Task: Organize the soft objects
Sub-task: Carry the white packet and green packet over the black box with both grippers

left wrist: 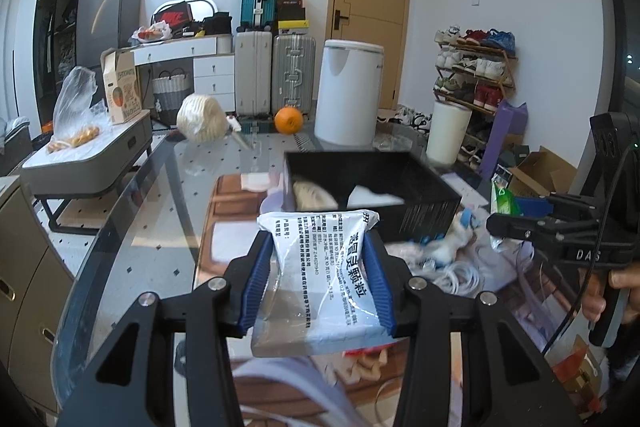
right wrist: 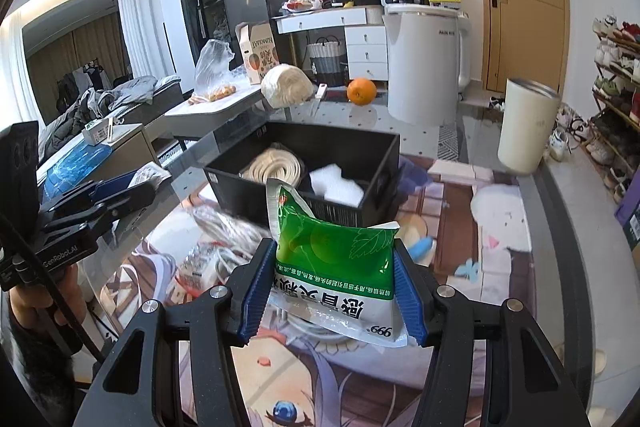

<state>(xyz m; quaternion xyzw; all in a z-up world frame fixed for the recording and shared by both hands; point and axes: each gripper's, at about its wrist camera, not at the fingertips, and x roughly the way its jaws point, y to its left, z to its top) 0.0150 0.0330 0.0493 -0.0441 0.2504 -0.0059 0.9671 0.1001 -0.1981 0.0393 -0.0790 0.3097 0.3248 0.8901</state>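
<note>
Left tool point(left wrist: 318, 283): its two blue ribbed pads clamp a white sachet point(left wrist: 324, 267) from both sides; the sachet stands up between the pads and its top edge rises above them, just before the near wall of the black box point(left wrist: 424, 215).

Right tool point(right wrist: 334, 289): its blue ribbed pads press on a green sachet point(right wrist: 332, 259) in the same way; the green upper part sticks out above the pads, the white lower part with the "999" print hangs between them; the sachet is in front of the black box point(right wrist: 376, 199), not inside it.

White sachet: a flat pouch of glossy foil, printed with black text on the white side; the sealed top edge is a little wrinkled.

Green sachet: a flat and shiny pouch, green with a pale leaf drawing; one top corner is folded upward.

Black box: rectangular, open at the top, with dark matte walls; it stands on the tabletop point(right wrist: 500, 227); inside lie a coil of cream rope point(right wrist: 276, 165) at the left and a white foam piece point(right wrist: 336, 187) at the right.

Tabletop: a glass plate with a printed cartoon mat point(right wrist: 320, 367) on it; white cables point(left wrist: 460, 273) and crumpled plastic lie beside the box.

Far edge: an orange point(right wrist: 361, 91), round and smooth; near it a cream woven ball point(right wrist: 286, 85).
</note>
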